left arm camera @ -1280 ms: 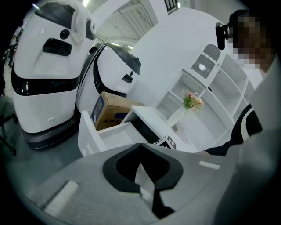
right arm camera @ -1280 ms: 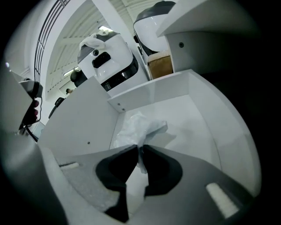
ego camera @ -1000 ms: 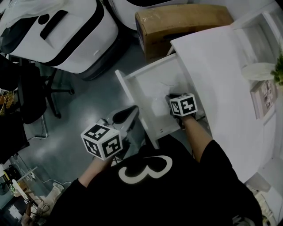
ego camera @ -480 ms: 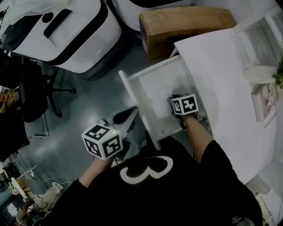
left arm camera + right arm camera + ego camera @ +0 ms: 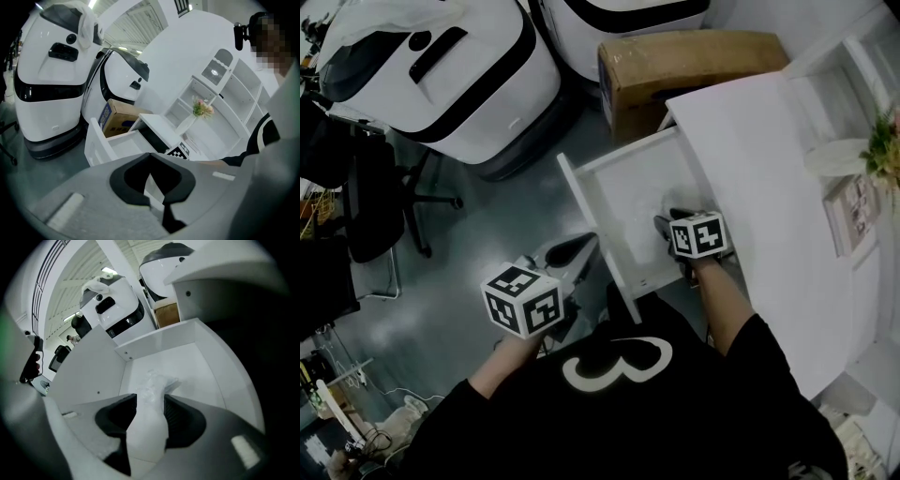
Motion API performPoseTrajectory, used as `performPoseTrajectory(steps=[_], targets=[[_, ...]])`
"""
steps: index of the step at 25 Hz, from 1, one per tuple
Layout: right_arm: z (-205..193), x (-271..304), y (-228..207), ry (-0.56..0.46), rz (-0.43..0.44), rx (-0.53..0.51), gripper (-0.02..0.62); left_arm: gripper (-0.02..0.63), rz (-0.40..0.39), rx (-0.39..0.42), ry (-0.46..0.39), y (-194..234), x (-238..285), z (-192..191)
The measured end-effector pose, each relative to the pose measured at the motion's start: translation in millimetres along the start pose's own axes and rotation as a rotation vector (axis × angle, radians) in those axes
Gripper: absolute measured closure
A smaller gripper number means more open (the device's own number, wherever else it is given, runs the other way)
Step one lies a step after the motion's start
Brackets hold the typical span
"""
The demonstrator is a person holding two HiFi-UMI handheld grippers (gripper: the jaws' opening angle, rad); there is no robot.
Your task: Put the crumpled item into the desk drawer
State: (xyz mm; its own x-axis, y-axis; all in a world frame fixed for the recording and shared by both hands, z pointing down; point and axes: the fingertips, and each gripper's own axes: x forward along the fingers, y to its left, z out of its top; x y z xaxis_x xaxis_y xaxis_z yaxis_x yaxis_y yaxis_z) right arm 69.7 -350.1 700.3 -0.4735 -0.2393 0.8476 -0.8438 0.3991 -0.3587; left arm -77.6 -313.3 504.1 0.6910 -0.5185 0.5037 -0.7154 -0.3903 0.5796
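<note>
Right gripper view: R gripper (image 5: 150,400) jaws opening, crumpled item (image 5: 157,383) loose btwn them, inside drawer (image 5: 199,364); L gripper (image 5: 151,164) clenched, empty.

the white drawer (image 5: 623,183) is pulled out of the white desk (image 5: 759,150). the right gripper (image 5: 668,221) is down inside it, jaws opening, but what is between them is too hard to see. the left gripper (image 5: 562,253) is over the gray floor (image 5: 487,216).
</note>
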Motion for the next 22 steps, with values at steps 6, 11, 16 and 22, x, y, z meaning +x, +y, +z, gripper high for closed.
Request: performPoseTrajectory(steps=[6, 11, 16, 22], targets=[[21, -63, 29, -0.179, 0.016, -0.031, 0.442, 0.598, -0.031, 0.049, -0.031, -24, -16, 2], [24, -129, 79, -0.323, 0.092, -0.103, 0.469, 0.598, -0.054, 0.077, -0.057, -50, -37, -4], [27, -196, 120, -0.473, 0.140, -0.130, 0.518, 0.597, -0.095, 0.128, -0.091, -84, -58, -3], [17, -267, 161, -0.632, 0.169, -0.182, 0.590, 0.598, -0.158, 0.198, -0.132, -131, -85, 0]])
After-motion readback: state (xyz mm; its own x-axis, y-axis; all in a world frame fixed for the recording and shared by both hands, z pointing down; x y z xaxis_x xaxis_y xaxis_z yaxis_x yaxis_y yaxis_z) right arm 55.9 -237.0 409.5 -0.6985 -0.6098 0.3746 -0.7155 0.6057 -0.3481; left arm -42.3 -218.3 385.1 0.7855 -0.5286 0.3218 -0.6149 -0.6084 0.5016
